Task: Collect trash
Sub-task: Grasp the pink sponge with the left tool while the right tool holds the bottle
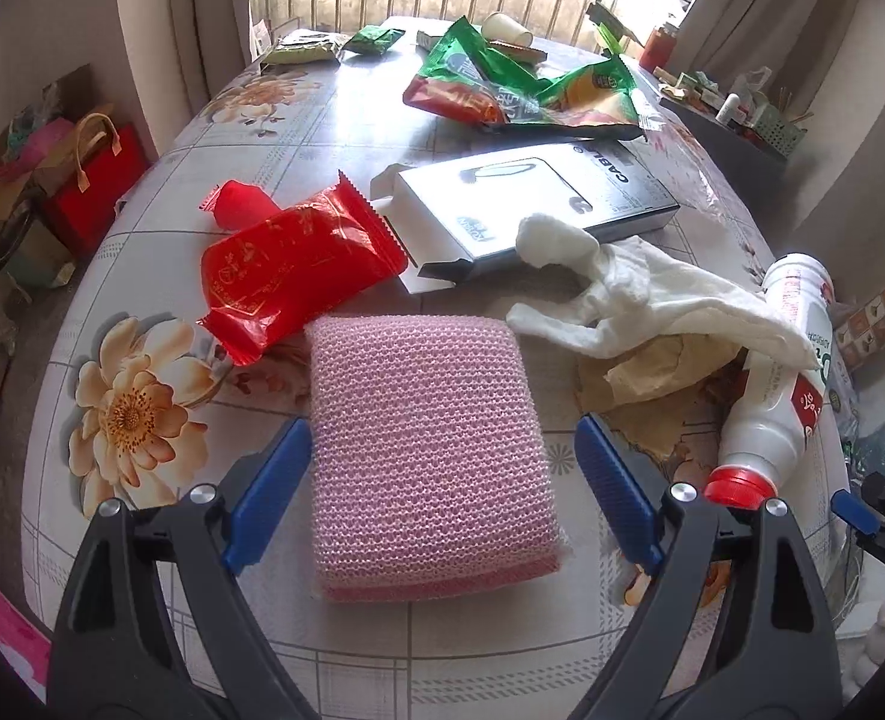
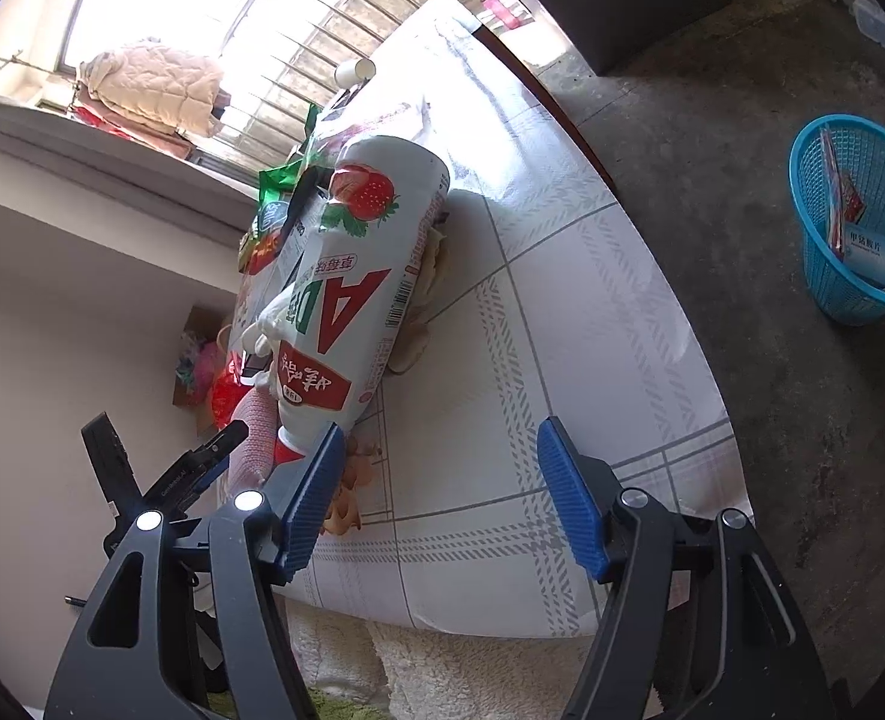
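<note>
Left hand-held gripper [image 1: 442,492] wide, straddles pink sponge [image 1: 427,456] for grasp; right hand-held gripper [image 2: 442,498] wide, empty beside bottle [image 2: 355,282].

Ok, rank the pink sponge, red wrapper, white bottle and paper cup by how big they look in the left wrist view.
1. pink sponge, closest to the camera, so its lead is partly nearness.
2. red wrapper and white bottle look alike; unranked.
3. paper cup, far across the table, so it looks tiny.
</note>
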